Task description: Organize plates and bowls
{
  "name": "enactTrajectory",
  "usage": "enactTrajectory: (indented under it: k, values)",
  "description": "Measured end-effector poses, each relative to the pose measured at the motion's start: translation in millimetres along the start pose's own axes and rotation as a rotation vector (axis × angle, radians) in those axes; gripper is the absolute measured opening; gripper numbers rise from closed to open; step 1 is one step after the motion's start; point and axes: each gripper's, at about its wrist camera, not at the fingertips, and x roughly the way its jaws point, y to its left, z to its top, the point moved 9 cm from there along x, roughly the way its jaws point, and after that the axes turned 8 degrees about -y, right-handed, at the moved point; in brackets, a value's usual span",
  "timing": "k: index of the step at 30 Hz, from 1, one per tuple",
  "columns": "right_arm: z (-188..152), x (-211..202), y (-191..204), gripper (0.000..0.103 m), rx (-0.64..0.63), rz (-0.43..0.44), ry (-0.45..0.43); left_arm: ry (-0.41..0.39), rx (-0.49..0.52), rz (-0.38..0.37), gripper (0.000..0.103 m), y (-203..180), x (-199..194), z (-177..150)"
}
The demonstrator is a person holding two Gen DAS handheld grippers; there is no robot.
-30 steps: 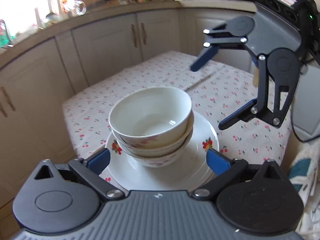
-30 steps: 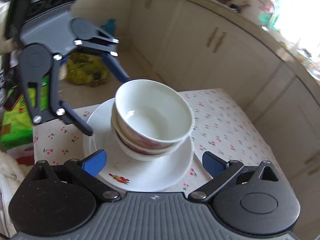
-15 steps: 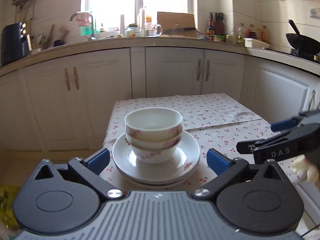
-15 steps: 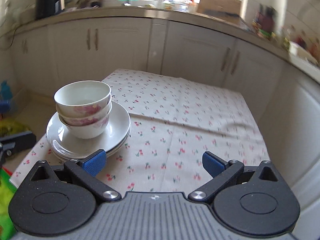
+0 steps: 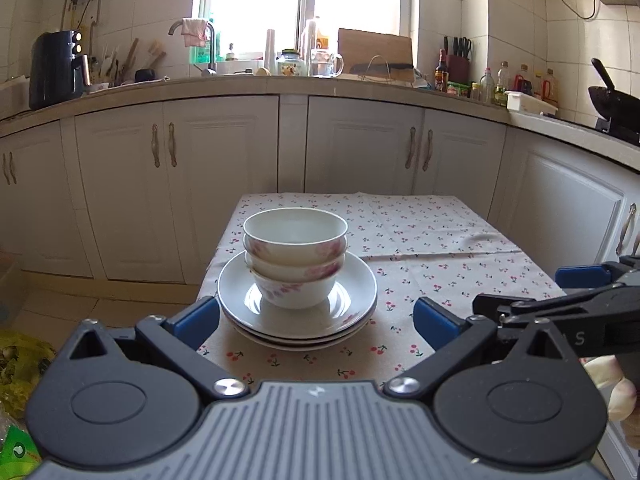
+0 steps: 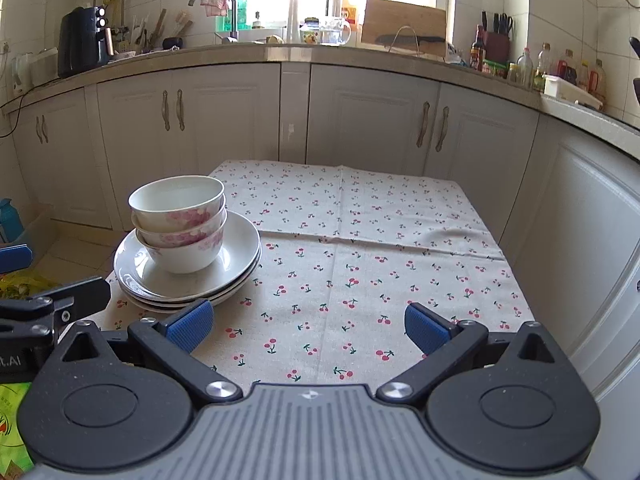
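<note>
Three nested bowls sit on a stack of three plates at the near-left of the tabletop, on its cherry-print cloth. My left gripper hangs level just before the stack, jaws apart and holding nothing. My right gripper hovers beside it over bare cloth, jaws likewise apart. White kitchen cabinets line the room behind.
</note>
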Motion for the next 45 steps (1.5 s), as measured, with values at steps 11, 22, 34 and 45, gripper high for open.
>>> enactTrajectory:
  k: [11, 22, 34, 45]
  values:
    - [3.9, -5.6, 2.0, 0.103, -0.01, -0.01, -0.016, 0.01, -0.019, 0.01, 0.102, -0.5, -0.1, -0.6]
    - [5.6, -6.3, -0.9, 0.103, -0.002, -0.019, -0.021, 0.016, -0.037, 0.001, 0.102, -1.1, 0.6, -0.8]
    - [5.7, -5.9, -3.8, 0.103, 0.005, -0.031, -0.021, 0.02, -0.039, 0.001, 0.102, -4.3, 1.7, -0.2]
    - [5.2, -4.6, -4.7, 0.103, 0.007, -0.042, -0.018, 0.027, -0.042, 0.0, 0.102, -6.1, 3.2, -2.0]
